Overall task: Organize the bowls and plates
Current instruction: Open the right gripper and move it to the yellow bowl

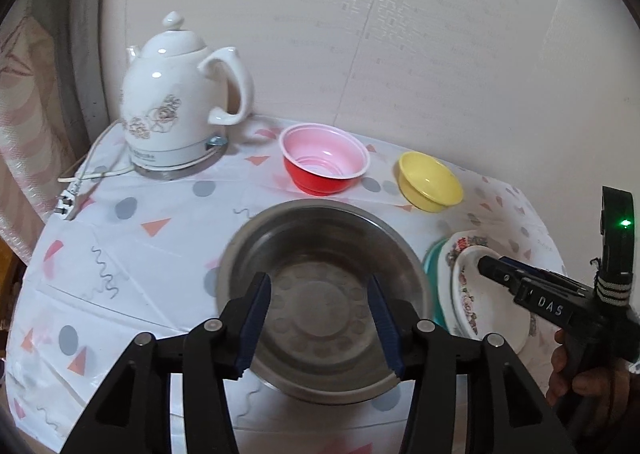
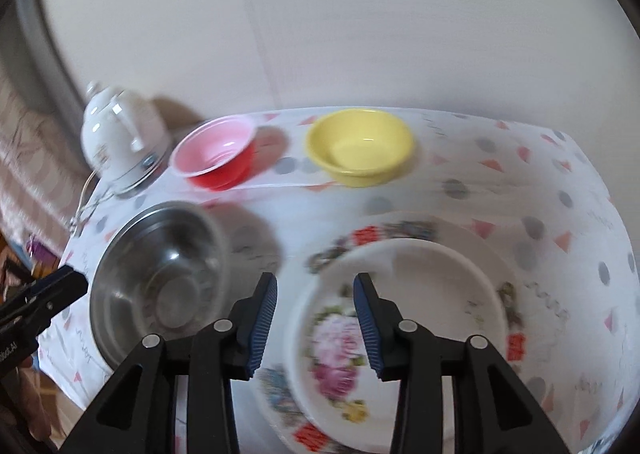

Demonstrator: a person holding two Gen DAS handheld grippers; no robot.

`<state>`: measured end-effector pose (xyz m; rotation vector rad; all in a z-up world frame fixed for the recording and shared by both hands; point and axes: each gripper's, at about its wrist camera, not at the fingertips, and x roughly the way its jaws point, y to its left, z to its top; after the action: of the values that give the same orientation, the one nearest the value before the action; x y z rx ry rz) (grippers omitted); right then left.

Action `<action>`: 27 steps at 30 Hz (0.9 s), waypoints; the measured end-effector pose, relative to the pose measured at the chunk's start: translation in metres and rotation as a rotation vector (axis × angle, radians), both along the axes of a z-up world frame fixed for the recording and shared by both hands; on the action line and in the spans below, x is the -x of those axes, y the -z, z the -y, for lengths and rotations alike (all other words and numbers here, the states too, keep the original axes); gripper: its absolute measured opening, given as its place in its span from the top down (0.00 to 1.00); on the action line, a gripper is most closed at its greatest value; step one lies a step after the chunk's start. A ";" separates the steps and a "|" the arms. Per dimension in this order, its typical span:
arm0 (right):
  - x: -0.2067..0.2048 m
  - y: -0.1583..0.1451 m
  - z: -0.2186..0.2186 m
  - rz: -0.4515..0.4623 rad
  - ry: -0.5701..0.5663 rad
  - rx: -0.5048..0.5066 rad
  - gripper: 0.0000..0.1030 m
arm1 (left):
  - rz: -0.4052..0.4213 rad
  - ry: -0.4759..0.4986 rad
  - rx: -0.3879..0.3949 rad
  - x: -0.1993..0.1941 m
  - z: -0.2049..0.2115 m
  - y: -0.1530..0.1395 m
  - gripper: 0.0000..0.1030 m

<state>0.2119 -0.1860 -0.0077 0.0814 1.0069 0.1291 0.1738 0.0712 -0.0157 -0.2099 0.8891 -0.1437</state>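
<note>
both grippers' fingers stand partly open and empty, left gripper (image 1: 320, 324) above the steel bowl (image 1: 324, 250), right gripper (image 2: 316, 324) above the floral plates (image 2: 400, 294).

steel bowl (image 1: 324, 294) upright | red bowl (image 1: 325, 158), yellow bowl (image 1: 430, 182) behind | floral plates (image 2: 404, 318) stacked

Right wrist view motion-blurred: kettle (image 2: 120, 138) and plate stack (image 2: 404, 318) patterns unreadable; stack's near edge cut off below right gripper (image 2: 316, 318). In left view teal plate (image 1: 430, 274) mostly hidden under floral plates (image 1: 472, 294)
</note>
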 end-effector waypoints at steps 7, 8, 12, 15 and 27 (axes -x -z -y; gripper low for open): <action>-0.002 -0.004 0.039 -0.003 0.049 -0.022 0.61 | -0.052 0.023 0.069 -0.013 0.031 0.000 0.47; -0.003 -0.004 0.042 -0.006 0.046 -0.028 0.61 | -0.056 0.029 0.075 -0.016 0.035 -0.001 0.41; -0.010 -0.007 0.059 -0.009 0.036 -0.043 0.61 | -0.072 0.014 0.134 -0.029 0.049 -0.002 0.38; -0.020 -0.008 0.069 -0.018 0.010 -0.065 0.61 | -0.084 0.014 0.139 -0.039 0.062 -0.002 0.37; -0.079 -0.003 0.088 -0.053 -0.019 -0.127 0.77 | -0.157 0.056 0.160 -0.097 0.104 0.011 0.37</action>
<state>0.2909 -0.2737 -0.0051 0.1920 1.0519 0.2089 0.2705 -0.0323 -0.0264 -0.3491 1.0410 -0.2533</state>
